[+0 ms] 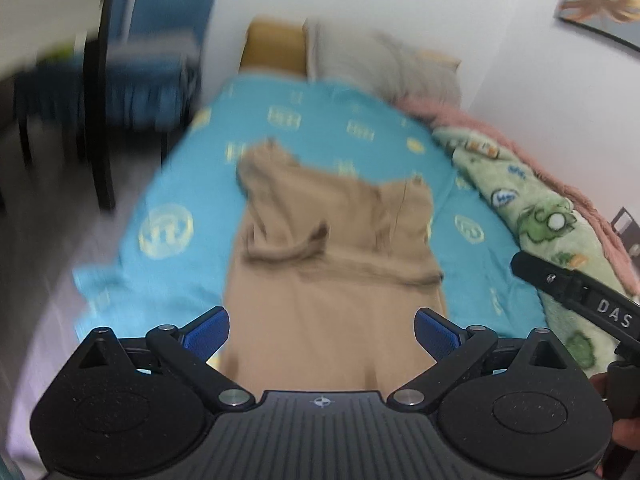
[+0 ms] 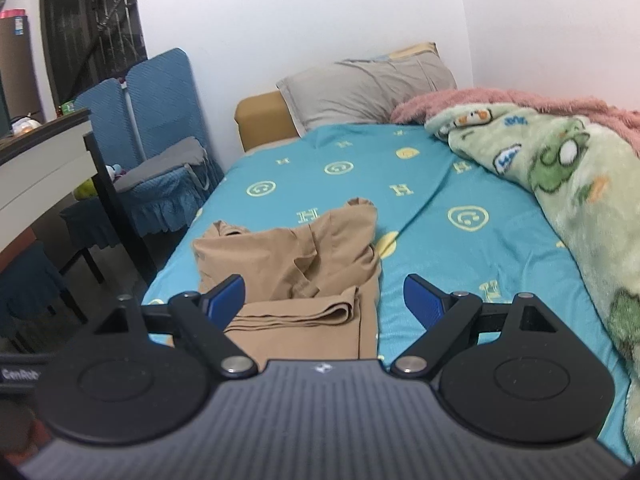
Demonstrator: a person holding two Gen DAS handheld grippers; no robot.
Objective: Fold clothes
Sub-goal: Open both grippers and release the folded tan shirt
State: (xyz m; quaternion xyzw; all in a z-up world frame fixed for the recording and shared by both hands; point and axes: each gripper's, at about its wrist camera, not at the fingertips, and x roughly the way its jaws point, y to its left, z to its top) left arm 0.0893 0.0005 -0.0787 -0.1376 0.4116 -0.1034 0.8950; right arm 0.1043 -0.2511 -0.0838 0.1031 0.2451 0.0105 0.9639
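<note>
A bedroom with white walls is shown, and a bed covered by a turquoise sheet (image 2: 460, 184) printed with yellow smiley faces and letters fills both views. A grey pillow (image 2: 368, 88) is propped at the head of the bed, at twelve o'clock in the right wrist view, and a green cartoon-print blanket (image 2: 560, 168) with a pink fleece (image 2: 520, 100) behind it is heaped at about two o'clock. A blue-covered chair (image 2: 160, 152) and the edge of a desk (image 2: 44, 148) are seen beside the bed at nine to ten o'clock.

The tan garment (image 2: 312, 256) is spread on the sheet just ahead of both grippers, at twelve o'clock from each; its near part is doubled over in flat layers, while the far part lies rumpled.

The left gripper (image 1: 322, 332) is held above the garment with its blue pads (image 1: 206, 334) spread wide and nothing between them. The right gripper (image 2: 324, 300) is likewise held wide, its pads clear of the cloth. Much of the left wrist view is blurred.
</note>
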